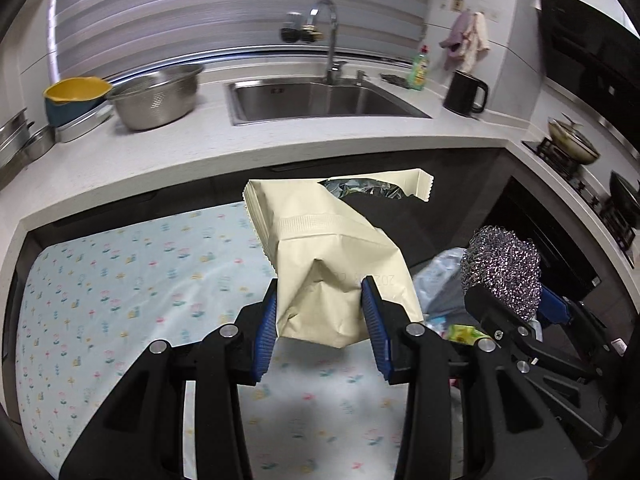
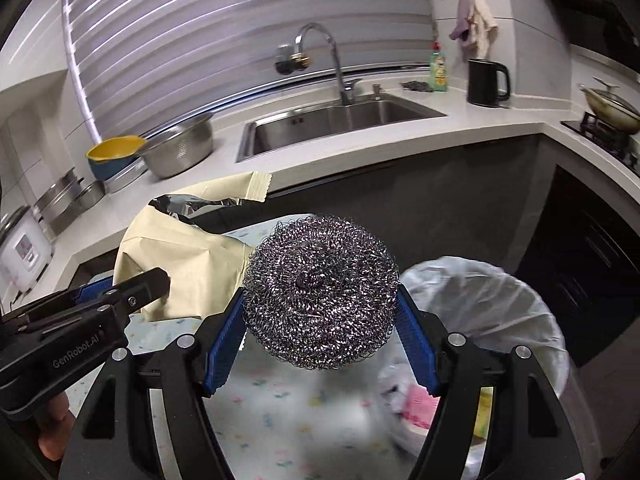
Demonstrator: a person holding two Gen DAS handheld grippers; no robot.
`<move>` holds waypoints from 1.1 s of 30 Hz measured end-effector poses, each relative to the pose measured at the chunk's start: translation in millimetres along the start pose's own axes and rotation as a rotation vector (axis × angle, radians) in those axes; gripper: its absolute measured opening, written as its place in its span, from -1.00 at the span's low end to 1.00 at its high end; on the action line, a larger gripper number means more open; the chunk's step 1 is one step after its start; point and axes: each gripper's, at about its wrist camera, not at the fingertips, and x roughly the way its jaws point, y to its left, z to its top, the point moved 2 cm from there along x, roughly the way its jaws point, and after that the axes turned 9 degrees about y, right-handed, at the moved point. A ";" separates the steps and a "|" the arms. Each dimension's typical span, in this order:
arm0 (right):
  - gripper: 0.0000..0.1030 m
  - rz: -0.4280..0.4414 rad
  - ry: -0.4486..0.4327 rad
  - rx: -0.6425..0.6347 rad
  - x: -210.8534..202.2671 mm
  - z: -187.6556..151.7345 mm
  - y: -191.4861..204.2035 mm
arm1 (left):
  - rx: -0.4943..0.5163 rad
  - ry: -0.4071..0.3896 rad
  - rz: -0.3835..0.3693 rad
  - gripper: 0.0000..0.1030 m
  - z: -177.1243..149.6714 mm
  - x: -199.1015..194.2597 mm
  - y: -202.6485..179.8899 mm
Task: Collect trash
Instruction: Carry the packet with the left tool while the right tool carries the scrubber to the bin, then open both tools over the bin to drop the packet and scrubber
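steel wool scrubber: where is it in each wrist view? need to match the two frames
Left wrist: steel wool scrubber at right of centre, clamped in the right gripper, beside the cream bag.
Right wrist: centre of frame, between the blue pads, left of the lined trash bin.
Shared landmark: sink faucet.

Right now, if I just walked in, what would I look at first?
Probably the shiny steel wool scrubber, squeezed between the right gripper's blue fingers above the flowery tablecloth. Next to it the left gripper pinches a crumpled cream paper bag. A bin with a white liner waits at the right.
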 end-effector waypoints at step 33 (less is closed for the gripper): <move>0.35 -0.128 0.023 0.183 -10.8 -36.2 -147.5 | 0.132 0.120 -0.081 0.25 -21.6 64.4 -127.8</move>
